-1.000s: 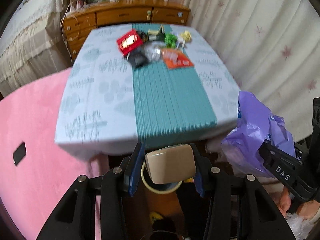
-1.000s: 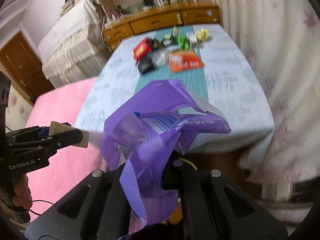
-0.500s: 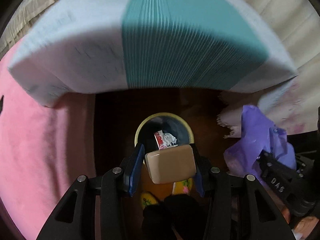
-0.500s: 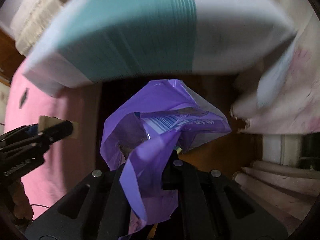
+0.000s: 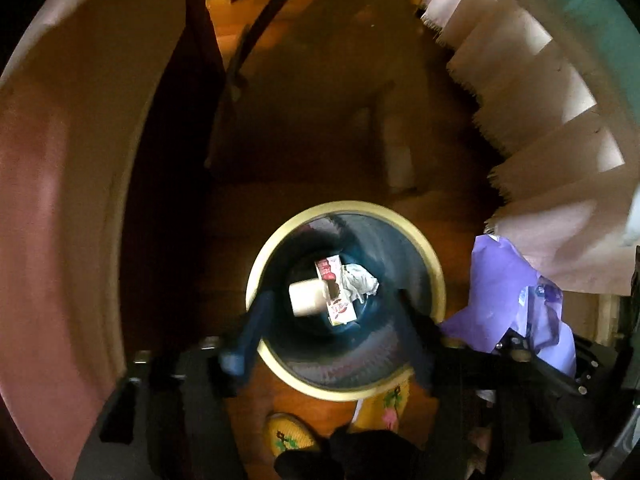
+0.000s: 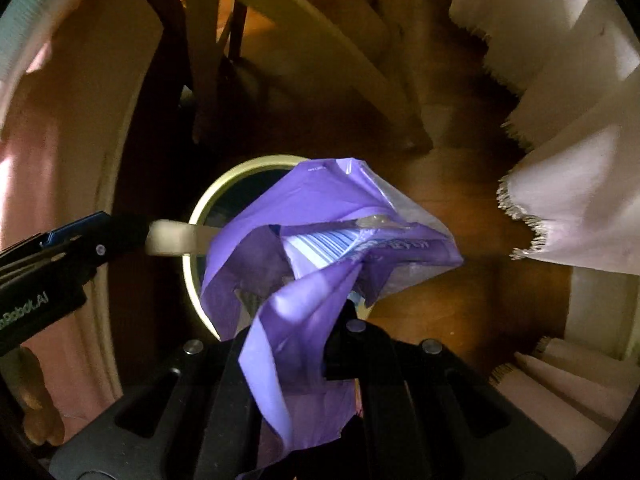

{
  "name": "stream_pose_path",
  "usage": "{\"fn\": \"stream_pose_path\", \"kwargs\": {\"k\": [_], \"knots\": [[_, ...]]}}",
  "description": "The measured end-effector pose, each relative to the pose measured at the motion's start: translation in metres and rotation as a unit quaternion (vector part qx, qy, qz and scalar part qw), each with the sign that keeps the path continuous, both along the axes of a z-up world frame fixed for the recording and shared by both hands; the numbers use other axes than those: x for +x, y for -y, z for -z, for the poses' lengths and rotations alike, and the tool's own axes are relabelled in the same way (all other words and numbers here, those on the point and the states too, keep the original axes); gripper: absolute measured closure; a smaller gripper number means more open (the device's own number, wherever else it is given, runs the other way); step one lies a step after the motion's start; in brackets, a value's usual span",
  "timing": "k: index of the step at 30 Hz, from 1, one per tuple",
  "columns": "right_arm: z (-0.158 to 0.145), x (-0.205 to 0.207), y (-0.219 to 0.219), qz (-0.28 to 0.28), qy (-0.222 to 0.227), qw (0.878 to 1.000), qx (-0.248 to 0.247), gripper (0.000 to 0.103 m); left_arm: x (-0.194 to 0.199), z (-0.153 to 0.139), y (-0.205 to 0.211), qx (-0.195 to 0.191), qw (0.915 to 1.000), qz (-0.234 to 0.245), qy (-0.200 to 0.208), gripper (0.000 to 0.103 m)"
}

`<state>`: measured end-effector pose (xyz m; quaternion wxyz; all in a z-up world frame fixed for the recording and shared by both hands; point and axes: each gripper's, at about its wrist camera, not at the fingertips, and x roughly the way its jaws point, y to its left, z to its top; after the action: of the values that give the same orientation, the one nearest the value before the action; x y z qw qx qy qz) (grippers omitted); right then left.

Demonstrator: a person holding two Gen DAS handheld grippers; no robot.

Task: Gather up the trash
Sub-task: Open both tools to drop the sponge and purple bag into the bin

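My left gripper [image 5: 332, 340] is open over a round bin [image 5: 434, 280] with a yellow rim and dark inside. The beige box [image 5: 306, 298] lies down in the bin beside a red and white carton [image 5: 334, 294] and a crumpled white wrapper [image 5: 362, 282]. In the right wrist view the beige box [image 6: 172, 238] shows blurred off the left gripper's tip [image 6: 120, 234], above the bin rim [image 6: 200, 208]. My right gripper [image 6: 340, 300] is shut on a purple plastic bag [image 6: 320, 216], held to the right of the bin [image 5: 508, 280].
The bin stands on a brown wooden floor under the table. A pink bedcover [image 5: 52, 200] hangs at the left. A white fringed tablecloth [image 5: 560, 200] hangs at the right. Table legs [image 6: 320, 60] stand beyond the bin. Yellow slippers [image 5: 288, 432] show at the bottom.
Both grippers have tilted down from the tabletop to the bin under the table. My left gripper has opened and the beige box has dropped into the bin. The purple bag stays held.
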<state>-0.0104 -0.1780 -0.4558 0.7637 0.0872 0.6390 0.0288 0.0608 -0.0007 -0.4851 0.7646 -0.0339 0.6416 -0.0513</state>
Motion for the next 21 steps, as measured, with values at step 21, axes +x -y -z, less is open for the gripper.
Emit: {"fn": "stream_pose_path", "kwargs": {"k": [21], "knots": [[0.06,0.041,-0.041,-0.032,-0.024,0.999,0.033,0.072,-0.003,0.01,-0.053,0.032,0.9964,-0.074,0.025,0.024]]}}
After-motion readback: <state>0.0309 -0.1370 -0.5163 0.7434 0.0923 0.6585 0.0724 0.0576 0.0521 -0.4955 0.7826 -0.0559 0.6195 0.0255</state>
